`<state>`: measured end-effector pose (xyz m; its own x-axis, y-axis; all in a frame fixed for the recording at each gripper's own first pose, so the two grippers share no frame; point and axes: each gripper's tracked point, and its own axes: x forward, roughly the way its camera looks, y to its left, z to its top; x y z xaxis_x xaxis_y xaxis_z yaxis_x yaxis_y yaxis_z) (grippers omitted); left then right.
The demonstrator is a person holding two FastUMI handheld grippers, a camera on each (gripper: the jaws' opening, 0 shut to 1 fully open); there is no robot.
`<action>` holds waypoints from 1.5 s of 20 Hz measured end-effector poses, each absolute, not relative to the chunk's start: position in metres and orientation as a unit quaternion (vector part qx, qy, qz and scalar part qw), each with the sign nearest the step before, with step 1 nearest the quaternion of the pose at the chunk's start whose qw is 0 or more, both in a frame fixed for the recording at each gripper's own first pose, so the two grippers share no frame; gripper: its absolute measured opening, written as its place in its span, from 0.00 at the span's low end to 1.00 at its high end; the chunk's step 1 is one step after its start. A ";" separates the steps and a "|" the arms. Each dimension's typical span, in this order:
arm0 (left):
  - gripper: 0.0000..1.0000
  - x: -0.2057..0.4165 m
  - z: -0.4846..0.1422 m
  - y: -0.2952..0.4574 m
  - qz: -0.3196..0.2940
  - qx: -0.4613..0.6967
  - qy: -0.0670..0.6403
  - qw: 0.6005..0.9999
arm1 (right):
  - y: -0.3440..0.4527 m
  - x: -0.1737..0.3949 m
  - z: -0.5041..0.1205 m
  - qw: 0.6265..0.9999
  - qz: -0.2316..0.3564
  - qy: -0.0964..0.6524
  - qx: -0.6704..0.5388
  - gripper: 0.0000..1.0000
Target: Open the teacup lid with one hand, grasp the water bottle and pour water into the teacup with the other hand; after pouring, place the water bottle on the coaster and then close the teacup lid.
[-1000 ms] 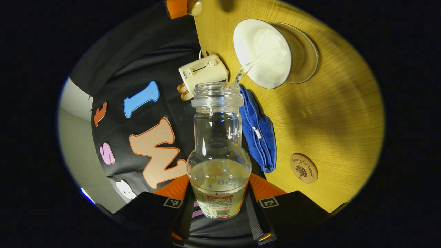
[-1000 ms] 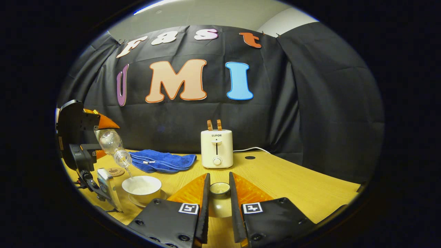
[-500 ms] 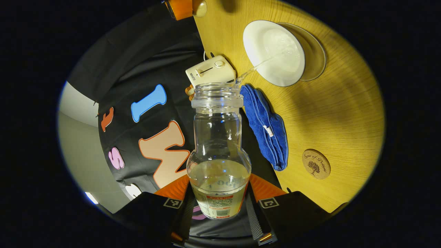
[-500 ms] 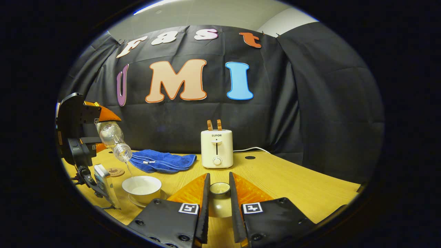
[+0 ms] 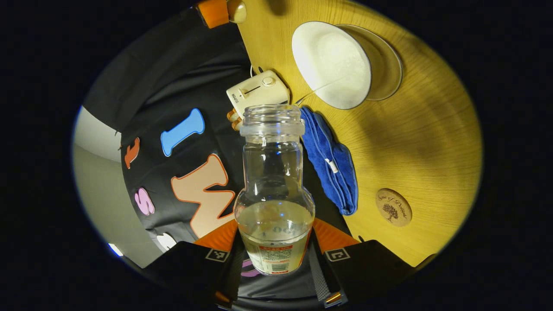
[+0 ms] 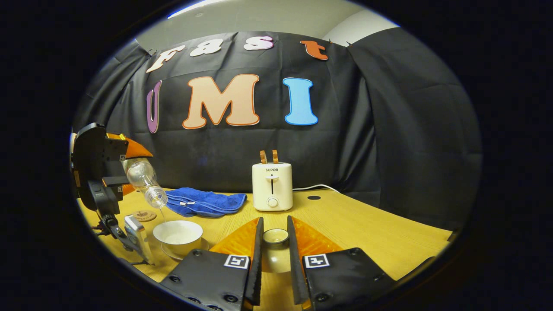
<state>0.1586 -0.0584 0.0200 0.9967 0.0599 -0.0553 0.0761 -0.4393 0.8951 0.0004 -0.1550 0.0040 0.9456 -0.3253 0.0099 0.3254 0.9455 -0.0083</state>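
Note:
My left gripper (image 5: 275,242) is shut on the lower body of a clear water bottle (image 5: 273,181), uncapped and part full. In the right gripper view the left gripper (image 6: 131,169) holds the bottle (image 6: 146,185) tilted mouth-down above the white teacup (image 6: 178,235). A thin thread of water runs from the mouth into the cup (image 5: 330,65), which sits on a glass saucer (image 5: 389,65). My right gripper (image 6: 274,242) is shut on the teacup lid (image 6: 275,236), held to the right of the cup. The round coaster (image 5: 393,207) lies bare on the table.
A folded blue towel (image 5: 330,162) lies between cup and coaster, near the wall. A cream toaster (image 6: 271,185) with its cord stands at the back of the wooden table (image 6: 367,233). A small phone-like device (image 6: 137,235) hangs below the left gripper.
The water stream has thinned from a thick pour to a fine thread. The bottle has risen and tipped back a little. The right gripper and lid have stayed put.

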 end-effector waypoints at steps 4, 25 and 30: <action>0.63 0.154 -0.006 -0.050 -0.021 0.769 0.074 0.634 | -0.156 0.000 0.004 0.986 -0.167 -0.004 -0.005 0.32; 0.64 0.172 -0.051 0.016 0.016 0.087 0.089 0.992 | -0.156 0.001 0.004 0.986 -0.167 -0.004 -0.005 0.31; 0.64 0.176 -0.057 0.019 0.014 0.035 0.092 0.995 | -0.157 0.001 0.004 0.986 -0.169 -0.004 -0.006 0.31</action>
